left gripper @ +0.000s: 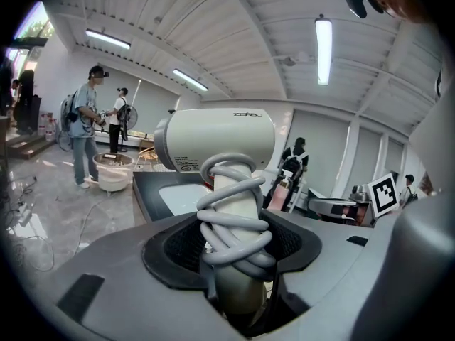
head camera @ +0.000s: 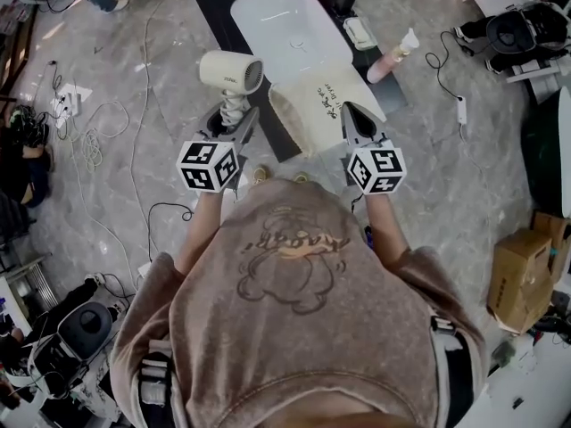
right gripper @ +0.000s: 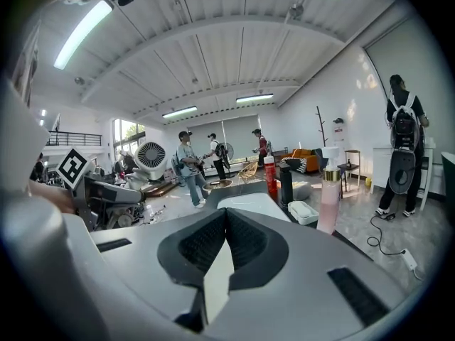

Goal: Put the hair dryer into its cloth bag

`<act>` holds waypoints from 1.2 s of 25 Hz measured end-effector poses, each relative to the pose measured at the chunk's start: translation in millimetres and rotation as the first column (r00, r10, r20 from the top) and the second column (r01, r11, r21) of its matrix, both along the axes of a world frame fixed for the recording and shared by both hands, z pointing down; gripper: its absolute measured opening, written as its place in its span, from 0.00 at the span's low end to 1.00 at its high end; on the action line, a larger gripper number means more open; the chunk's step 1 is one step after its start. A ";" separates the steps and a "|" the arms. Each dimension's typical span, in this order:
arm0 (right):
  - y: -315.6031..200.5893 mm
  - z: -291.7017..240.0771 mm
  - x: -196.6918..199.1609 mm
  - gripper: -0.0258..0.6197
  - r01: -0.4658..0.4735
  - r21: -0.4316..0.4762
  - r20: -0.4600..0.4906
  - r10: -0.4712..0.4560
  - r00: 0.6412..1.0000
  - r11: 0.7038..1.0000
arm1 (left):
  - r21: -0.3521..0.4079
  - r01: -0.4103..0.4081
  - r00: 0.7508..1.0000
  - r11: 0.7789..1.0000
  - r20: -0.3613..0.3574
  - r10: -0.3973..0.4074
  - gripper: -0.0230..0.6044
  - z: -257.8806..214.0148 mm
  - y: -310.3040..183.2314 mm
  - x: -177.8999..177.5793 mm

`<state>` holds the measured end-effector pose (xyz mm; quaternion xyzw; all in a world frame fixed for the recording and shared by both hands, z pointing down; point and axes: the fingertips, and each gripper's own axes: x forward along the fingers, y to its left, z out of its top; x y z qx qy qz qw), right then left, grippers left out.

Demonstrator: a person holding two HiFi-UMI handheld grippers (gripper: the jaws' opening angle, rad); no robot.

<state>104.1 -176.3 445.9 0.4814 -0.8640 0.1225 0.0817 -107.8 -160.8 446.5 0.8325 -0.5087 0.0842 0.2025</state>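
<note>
**Both tools loaded: bag in your right, dryer in your left**

Your right tool (head camera: 352, 114) is pressed together on a thin cream fold of the bag (head camera: 317, 110). The bag hangs from that pinch with its printed side up, over the near edge of the counter (head camera: 214, 7). Your left tool (head camera: 235, 125) stands wide but clamped, its pads gripping the handle of the dryer (head camera: 230, 71). The grey cord (left gripper: 231, 226) is wound round that handle in several loops, and the lower loops sit right between the pads. The dryer stands upright with its head above the tool. It is held up near the bag's left edge, apart from it, and dark counter shows between them.

Around you, the grey floor (head camera: 134, 105) carries loose cables (head camera: 89, 141) on your left and a cardboard box (head camera: 520, 275) on your right. The dark counter lies ahead, with the white sink (head camera: 245, 12) set into it just beyond both tools. A pink bottle (head camera: 393, 61) lies tilted right of the bag, and a small white dish (head camera: 359, 32) sits beside the sink.
</note>
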 end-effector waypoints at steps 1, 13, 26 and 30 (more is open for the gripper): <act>-0.5 0.3 -1.6 0.04 -0.007 0.001 0.003 0.007 1.000 1.000 | 0.001 -0.009 1.000 1.000 0.001 0.009 0.43 0.0 -2.2 -0.5; -8.8 4.4 -18.7 0.04 -0.026 0.007 -0.016 0.026 1.000 1.000 | -0.015 -0.045 0.999 0.999 -0.022 0.044 0.43 12.5 -13.4 -9.4; 4.0 30.6 -57.7 0.38 0.145 -0.105 -0.044 -0.150 0.988 0.984 | -0.020 -0.036 0.999 0.999 -0.033 0.036 0.43 14.1 -0.9 -14.4; 4.3 52.4 -71.3 0.46 0.185 -0.161 -0.072 -0.199 0.977 0.969 | -0.024 -0.024 0.999 0.999 -0.034 0.023 0.43 15.6 1.0 -20.6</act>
